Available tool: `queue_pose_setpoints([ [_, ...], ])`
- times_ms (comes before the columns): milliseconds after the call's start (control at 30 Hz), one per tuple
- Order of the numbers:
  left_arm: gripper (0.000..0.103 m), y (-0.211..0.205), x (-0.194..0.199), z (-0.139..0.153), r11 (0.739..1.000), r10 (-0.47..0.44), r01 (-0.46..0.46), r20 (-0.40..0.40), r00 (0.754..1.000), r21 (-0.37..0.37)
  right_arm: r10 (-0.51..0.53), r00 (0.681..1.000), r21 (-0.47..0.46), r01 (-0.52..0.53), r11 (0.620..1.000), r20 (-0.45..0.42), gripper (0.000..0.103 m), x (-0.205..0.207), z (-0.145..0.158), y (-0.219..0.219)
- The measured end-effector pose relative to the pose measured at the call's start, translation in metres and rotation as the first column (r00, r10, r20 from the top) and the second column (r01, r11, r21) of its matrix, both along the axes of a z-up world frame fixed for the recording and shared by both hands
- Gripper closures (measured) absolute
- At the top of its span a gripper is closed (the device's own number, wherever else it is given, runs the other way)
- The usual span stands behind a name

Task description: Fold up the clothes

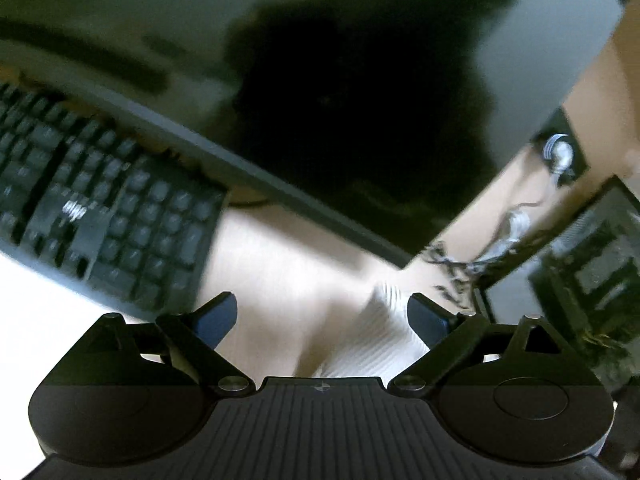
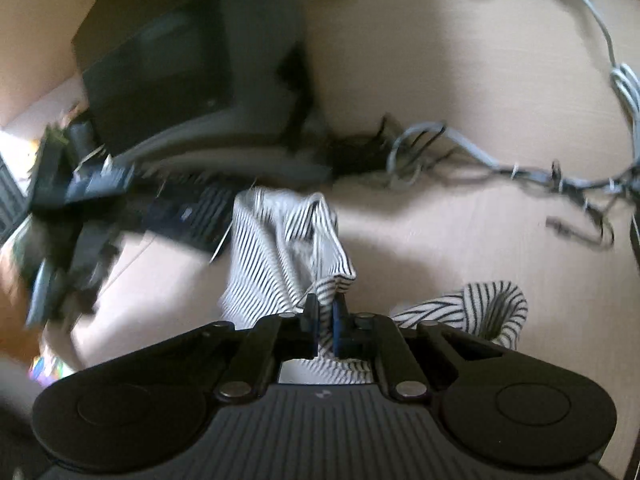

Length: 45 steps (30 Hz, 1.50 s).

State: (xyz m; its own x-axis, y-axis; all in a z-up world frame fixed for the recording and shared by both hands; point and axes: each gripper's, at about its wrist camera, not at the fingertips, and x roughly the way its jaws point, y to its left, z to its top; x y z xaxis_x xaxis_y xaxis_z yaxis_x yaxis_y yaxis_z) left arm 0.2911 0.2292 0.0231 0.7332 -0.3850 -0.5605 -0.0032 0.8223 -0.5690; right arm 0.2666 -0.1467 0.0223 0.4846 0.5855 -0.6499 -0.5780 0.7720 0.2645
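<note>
A white garment with thin dark stripes lies bunched on the light wooden desk. My right gripper is shut on a fold of it, and a striped sleeve or edge curls to the right of the fingers. In the left wrist view my left gripper is open and empty, with a pale ribbed part of the garment lying between its fingers, closer to the right finger.
A black keyboard lies left and a dark monitor stands ahead of the left gripper. Grey cables tangle across the desk at right. A dark box-like device and clutter lie to the left.
</note>
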Motion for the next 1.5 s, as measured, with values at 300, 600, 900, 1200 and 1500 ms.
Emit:
queue_pose_setpoints([
  [300,0.013,-0.057,-0.009,0.012,0.954,-0.297,0.295,0.044,0.954,0.05,-0.02,0.992,-0.062,0.013,0.998,-0.123,0.097,-0.075,-0.049,-0.002],
  [600,0.023,-0.098,-0.046,-0.023,0.805,-0.53,0.548,-0.14,0.836,0.226,-0.12,0.991,-0.065,0.116,0.991,-0.058,0.065,-0.092,-0.026,-0.031],
  [900,0.011,-0.062,-0.063,-0.027,0.883,-0.423,0.452,-0.203,0.883,0.128,-0.354,0.922,0.013,0.36,0.933,-0.157,0.031,-0.068,-0.027,-0.081],
  [1200,0.018,-0.065,-0.03,-0.044,0.919,-0.368,0.392,-0.258,0.894,0.05,-0.328,0.892,0.063,0.364,0.929,-0.31,0.041,-0.057,-0.074,-0.067],
  [1500,0.049,-0.093,0.02,-0.06,0.921,-0.369,0.39,-0.271,0.889,0.025,-0.275,0.942,0.037,0.287,0.957,-0.193,0.073,-0.009,-0.066,-0.05],
])
